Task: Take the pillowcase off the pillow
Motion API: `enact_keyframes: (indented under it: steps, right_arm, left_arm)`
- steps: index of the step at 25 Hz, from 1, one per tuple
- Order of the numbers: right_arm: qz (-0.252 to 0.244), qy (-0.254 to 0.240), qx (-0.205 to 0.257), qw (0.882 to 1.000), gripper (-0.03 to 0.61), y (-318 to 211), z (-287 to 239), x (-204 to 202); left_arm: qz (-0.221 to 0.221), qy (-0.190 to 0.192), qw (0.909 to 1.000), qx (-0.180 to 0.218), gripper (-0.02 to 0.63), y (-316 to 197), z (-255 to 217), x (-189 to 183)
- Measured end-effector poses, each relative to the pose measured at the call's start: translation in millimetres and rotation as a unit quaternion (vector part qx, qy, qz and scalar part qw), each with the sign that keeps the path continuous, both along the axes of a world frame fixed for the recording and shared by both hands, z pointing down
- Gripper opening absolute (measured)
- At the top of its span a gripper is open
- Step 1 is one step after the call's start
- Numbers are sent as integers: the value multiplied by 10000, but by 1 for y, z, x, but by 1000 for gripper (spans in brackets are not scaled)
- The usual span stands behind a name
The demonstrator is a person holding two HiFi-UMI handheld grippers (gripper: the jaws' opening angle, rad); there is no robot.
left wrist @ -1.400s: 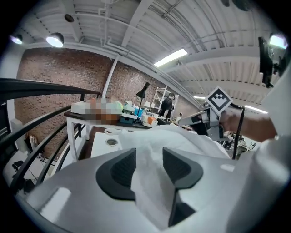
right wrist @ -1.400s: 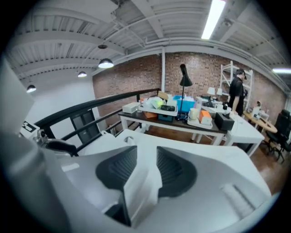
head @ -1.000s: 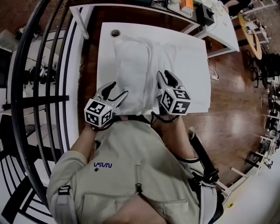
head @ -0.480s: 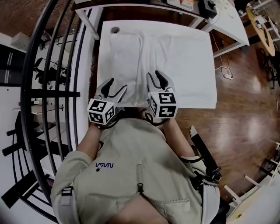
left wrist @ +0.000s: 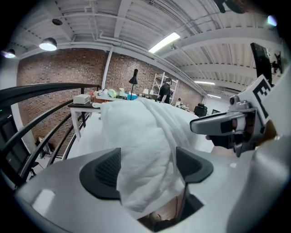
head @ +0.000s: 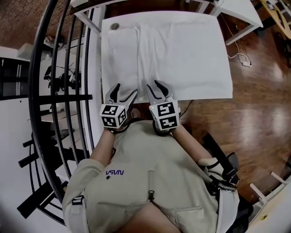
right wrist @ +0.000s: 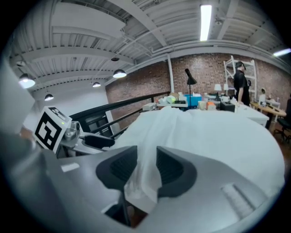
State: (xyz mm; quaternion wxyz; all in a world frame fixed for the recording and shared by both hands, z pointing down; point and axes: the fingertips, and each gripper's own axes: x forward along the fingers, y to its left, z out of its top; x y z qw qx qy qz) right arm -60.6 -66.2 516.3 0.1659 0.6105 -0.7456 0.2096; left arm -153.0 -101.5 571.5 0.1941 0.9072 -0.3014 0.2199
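Note:
The white pillow [head: 122,59] lies along the left part of the white table [head: 204,68]. Its near end fills the space between the jaws of my left gripper [head: 125,91], which have just been opening and stand wide. In the left gripper view the bulky pillow end [left wrist: 141,150] sits between the pads [left wrist: 102,170] without being squeezed. My right gripper [head: 155,86] is shut on a thin fold of the pillowcase [right wrist: 145,173], which runs from its jaws up over the pillow [right wrist: 168,123]. Both grippers sit side by side at the table's near edge.
A black railing [head: 54,91] runs close along the table's left side. A round cable hole [head: 114,26] sits in the far left corner. Wooden floor [head: 254,104] lies to the right, and another white table [head: 238,9] behind. People stand far back [right wrist: 239,77].
Both grippers have drawn back toward the person's body to the near table edge, the right one pulling cloth along. The left jaws have spread wider around the pillow end.

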Motion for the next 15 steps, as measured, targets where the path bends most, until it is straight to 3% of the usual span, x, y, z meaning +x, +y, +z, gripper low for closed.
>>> enact_keyframes:
  steps: [3,7,10,12,13,15]
  right_arm:
    - [-26,41,-344,9994,133,7,18,0]
    - [44,72,-905,9959,182,13,48,-5]
    - [96,273,-1244,9918,207,14,71,-8]
    - [133,706,-1284,9891,206,9,78,-5]
    - [194,962,-1254,9872,192,6,79,1]
    - [410,1318,-1152,9837,68,2,76,20]
  left_arm:
    - [146,-118,9998,-24,388,-6,12,16]
    - [430,-168,9989,-84,368,-6,23,26]
    - [669,-278,9974,-21,292,-3,27,28]
    - [834,-376,9957,127,214,-5,23,28]
    - [900,-418,9948,230,164,-7,19,29]
    - [966,-401,9937,403,80,-14,9,36]
